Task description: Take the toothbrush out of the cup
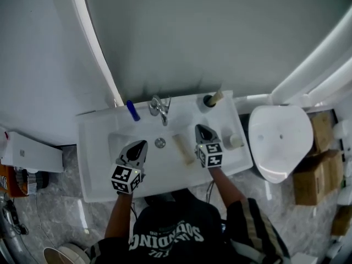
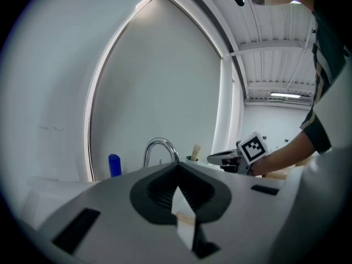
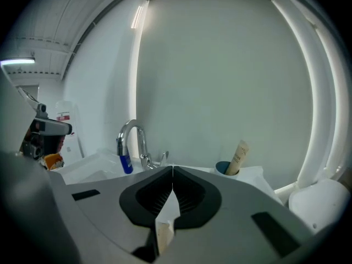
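Note:
A dark-rimmed cup (image 1: pixel 208 101) stands on the back right corner of the white sink (image 1: pixel 99 147), with a beige toothbrush handle (image 1: pixel 215 97) leaning out of it to the right. In the right gripper view the cup (image 3: pixel 224 168) and the handle (image 3: pixel 238 157) lie ahead and to the right of my right gripper (image 3: pixel 172 169), well apart from it. My right gripper (image 1: pixel 199 127) hovers over the basin's right side, jaws shut and empty. My left gripper (image 1: pixel 143 143) hangs over the basin's left side, also shut and empty. From the left gripper view (image 2: pixel 176 167) the cup (image 2: pixel 192 159) is far off.
A chrome faucet (image 1: pixel 160 109) rises at the back middle, with a blue item (image 1: pixel 132 110) to its left. A beige object (image 1: pixel 183 148) lies in the basin and a small bottle (image 1: pixel 235 141) stands on the right ledge. A toilet (image 1: pixel 278 139) and cardboard boxes (image 1: pixel 316 164) sit to the right.

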Demonstrator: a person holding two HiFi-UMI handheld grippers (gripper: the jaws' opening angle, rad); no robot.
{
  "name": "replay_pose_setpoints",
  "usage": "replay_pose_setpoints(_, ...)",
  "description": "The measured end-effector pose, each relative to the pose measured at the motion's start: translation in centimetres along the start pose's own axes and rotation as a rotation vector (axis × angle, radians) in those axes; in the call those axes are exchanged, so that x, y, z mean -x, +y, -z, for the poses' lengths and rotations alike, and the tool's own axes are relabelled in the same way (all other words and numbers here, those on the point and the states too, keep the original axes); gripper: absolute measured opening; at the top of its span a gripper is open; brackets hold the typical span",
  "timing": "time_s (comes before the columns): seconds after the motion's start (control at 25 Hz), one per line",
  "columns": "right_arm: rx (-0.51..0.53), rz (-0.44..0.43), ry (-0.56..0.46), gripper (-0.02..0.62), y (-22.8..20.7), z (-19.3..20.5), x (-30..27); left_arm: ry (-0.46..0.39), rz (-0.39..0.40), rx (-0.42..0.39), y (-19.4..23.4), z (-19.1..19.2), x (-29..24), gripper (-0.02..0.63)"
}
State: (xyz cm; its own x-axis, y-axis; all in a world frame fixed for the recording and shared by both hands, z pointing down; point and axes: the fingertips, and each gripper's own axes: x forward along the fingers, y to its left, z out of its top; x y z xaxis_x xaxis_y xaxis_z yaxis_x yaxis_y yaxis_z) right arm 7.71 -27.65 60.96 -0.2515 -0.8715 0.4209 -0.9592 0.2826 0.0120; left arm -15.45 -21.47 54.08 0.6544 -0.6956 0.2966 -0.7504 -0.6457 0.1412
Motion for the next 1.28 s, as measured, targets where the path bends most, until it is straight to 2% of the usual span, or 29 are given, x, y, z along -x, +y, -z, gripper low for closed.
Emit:
replay_pose_setpoints(0.2,-0.022,0.044,0.003,0.002,-4.3,-0.3,-2.4,0.007,-0.066,0.015,1.0,-0.5,-1.0,0.000)
replay_pose_setpoints(0.24,-0.038,0.062,0.003,0.016,-5.3,-0.2,-2.9,0.009,-0.079,0.018,1.2,-0.5,-1.1,0.000)
replay_pose_setpoints(0.32,-0.081,0.096,0.001,0.105,-7.3,-0.1,-3.7,0.011,-0.100,0.022,1.4,-0.6,-1.3,0.000)
replay_pose_setpoints(0.36,-0.102,0.104,0.005,0.112,-8.2,0.0,-4.1,0.012,-0.111,0.024,1.4,-0.6,-1.4,0.000)
replay_pose_setpoints(0.6,-0.114,0.111,0.020,0.115,-11.1,0.5,-5.9,0.011,-0.169,0.044,2.1,-0.6,-2.1,0.000)
replay_pose_setpoints(1.12,-0.181,0.214,0.076,0.138,-18.0,1.9,-10.6,0.048,-0.253,0.069,2.1,0.8,-1.3,0.000)
replay_pose_setpoints(1.28,-0.187,0.198,0.099,0.138,-18.5,2.3,-12.2,0.050,-0.284,0.072,2.7,1.1,-0.2,0.000)
